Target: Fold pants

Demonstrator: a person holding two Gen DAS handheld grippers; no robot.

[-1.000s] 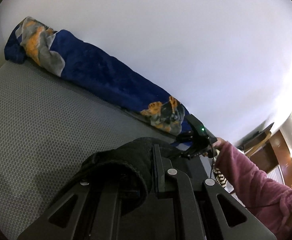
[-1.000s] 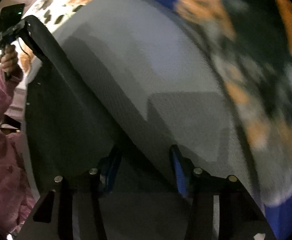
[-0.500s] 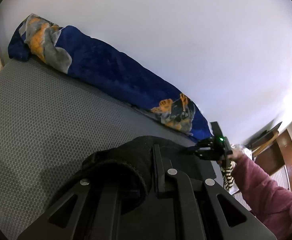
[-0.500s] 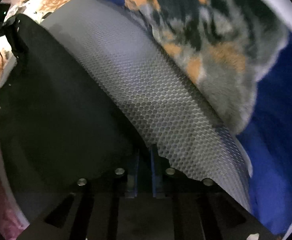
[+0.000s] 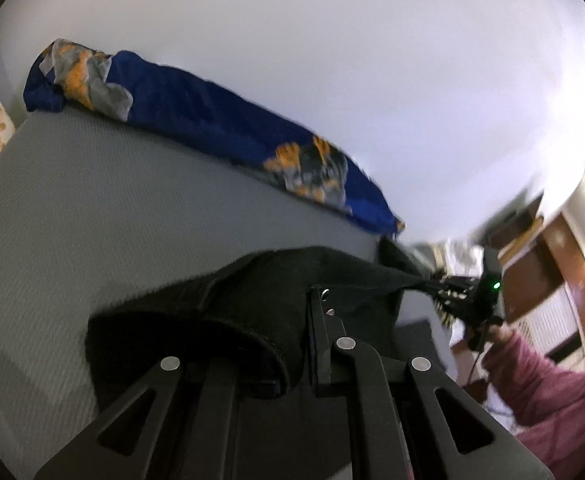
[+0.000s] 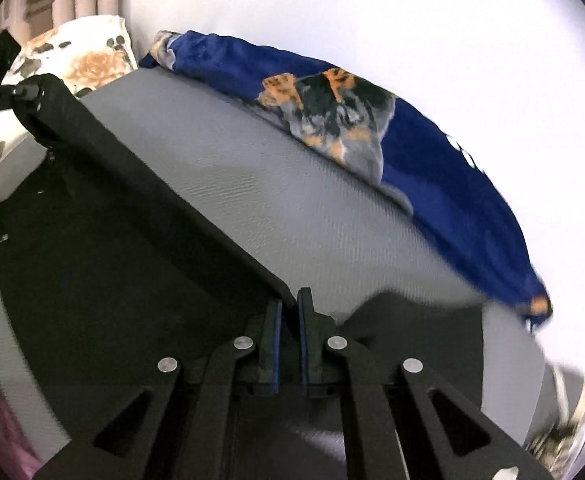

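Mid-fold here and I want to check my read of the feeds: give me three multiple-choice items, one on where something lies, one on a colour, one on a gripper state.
1. Where does the blue blanket lie?
A. Along the far edge of the grey mattress, against the wall
B. Under the pants
C. In the left gripper

2. What colour are the pants?
A. Grey
B. Black
C. Maroon

3. How is the right gripper?
A. Wide open above the mattress
B. Shut on nothing
C. Shut on the pants

Answers: 1 A, the blanket runs along the wall side. 2 B, the cloth stretched between both grippers is black. 3 C, its jaws pinch the edge of the cloth.
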